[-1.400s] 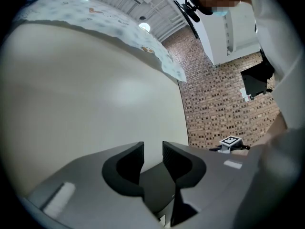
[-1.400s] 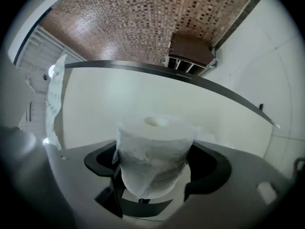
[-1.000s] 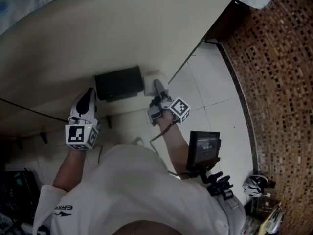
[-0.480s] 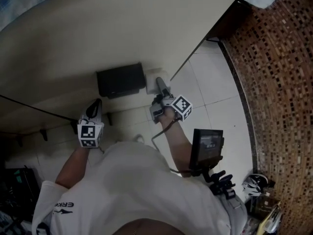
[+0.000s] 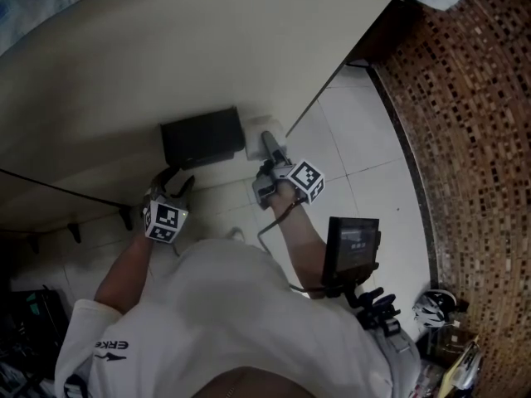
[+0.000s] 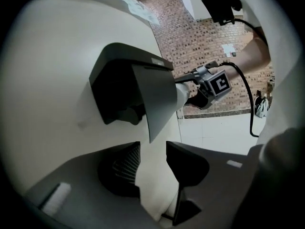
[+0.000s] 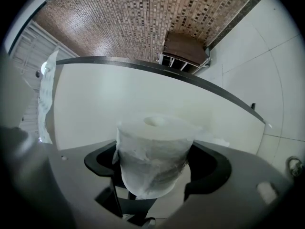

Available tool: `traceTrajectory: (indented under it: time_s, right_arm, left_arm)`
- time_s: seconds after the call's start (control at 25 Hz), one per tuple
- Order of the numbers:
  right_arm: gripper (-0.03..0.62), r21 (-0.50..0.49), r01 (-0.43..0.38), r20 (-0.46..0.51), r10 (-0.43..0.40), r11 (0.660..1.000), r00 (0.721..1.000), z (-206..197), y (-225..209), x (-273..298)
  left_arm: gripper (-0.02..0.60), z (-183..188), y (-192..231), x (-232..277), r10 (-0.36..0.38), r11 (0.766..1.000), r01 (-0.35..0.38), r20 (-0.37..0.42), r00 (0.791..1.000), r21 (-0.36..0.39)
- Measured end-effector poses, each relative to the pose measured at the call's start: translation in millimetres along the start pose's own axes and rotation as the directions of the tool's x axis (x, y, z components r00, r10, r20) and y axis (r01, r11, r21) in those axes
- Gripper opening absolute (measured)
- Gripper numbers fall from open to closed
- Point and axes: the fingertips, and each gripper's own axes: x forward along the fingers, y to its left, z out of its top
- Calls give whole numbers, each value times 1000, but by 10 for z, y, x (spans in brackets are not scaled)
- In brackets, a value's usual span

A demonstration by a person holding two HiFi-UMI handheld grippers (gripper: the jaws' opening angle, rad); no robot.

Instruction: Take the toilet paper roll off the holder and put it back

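— What hangs on the cream wall (image 5: 207,56)?
— The black holder (image 5: 202,138). The toilet paper roll (image 7: 153,154) is by its right end, clamped in the right gripper's (image 5: 270,146) jaws.
— And the left gripper (image 6: 153,151)?
— Below the holder, jaws just opened, empty.
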Motion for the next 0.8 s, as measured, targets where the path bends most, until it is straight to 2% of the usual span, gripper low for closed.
traceTrajectory:
  time_s: [0.2,0.44,0.8]
  right_arm:
    - [439,-10,4,2,-4,1000,1000,23,4,1]
    - [439,-7,2,-7,-2,1000,1000,-3,-2,15]
    - [439,20,-25,-34,26,999,999,-116,13,52]
  left_arm:
    - [167,114,-17,47,-20,1000,20,30,999,13]
    - [63,213,-37,34,-16,1000,16,61,998,11]
    - [57,255,-242,-134,-116,993,117,49,992,-22]
